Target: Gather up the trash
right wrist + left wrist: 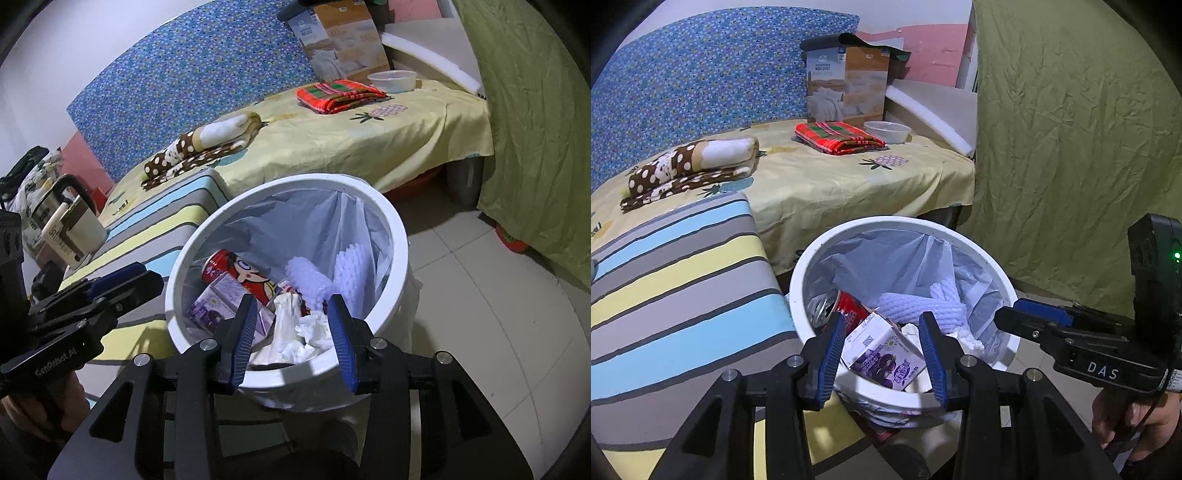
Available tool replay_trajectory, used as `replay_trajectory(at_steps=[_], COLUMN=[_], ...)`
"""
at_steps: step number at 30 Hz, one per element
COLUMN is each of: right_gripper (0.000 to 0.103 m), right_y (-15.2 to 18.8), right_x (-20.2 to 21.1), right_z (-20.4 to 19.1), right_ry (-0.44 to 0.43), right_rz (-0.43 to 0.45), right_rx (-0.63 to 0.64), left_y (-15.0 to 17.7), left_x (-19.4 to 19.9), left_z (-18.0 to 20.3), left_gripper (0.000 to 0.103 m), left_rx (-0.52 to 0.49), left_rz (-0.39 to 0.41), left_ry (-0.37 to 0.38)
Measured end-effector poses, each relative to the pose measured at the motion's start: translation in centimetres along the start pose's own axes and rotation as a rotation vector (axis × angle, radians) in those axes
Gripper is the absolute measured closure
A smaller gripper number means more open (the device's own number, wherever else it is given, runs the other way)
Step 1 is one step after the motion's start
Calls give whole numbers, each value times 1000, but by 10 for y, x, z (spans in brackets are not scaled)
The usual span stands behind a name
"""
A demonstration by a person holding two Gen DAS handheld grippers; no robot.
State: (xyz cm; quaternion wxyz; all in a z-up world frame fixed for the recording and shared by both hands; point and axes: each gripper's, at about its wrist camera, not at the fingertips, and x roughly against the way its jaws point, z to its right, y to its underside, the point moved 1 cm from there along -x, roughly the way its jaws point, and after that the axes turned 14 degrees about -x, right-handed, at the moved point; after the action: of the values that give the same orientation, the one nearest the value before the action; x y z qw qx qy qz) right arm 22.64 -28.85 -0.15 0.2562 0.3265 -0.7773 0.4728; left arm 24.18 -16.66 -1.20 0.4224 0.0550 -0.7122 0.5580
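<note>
A white bin with a clear liner stands on the floor. In it lie a red drink can, a purple milk carton, white foam netting and crumpled tissue. My left gripper hovers open at the bin's left rim; the carton shows between its fingers but lies loose in the bin. My right gripper is open over the near rim, above the tissue, holding nothing.
A striped cushion adjoins the bin's left side, with a cream mug beyond it. Behind is a bed with a yellow sheet, folded blankets and a plastic tub. Green cloth hangs at right over tiled floor.
</note>
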Motion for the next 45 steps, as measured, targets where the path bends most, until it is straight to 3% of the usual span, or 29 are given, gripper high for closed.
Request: replay_trajectory(at_steps=[28,45], right_gripper=[61,61], right_y=[65,90], right_x=[49,74], right_z=[-65,-77], right_ry=[-35,-29], right_rz=[55,103], right_rx=[208,245], left_y=[74,101], left_x=[120,157], left_z=[-4,12], left_gripper=[62,62], left_rx=[80,91], left_rz=[74,80], left_ry=[-175,-204])
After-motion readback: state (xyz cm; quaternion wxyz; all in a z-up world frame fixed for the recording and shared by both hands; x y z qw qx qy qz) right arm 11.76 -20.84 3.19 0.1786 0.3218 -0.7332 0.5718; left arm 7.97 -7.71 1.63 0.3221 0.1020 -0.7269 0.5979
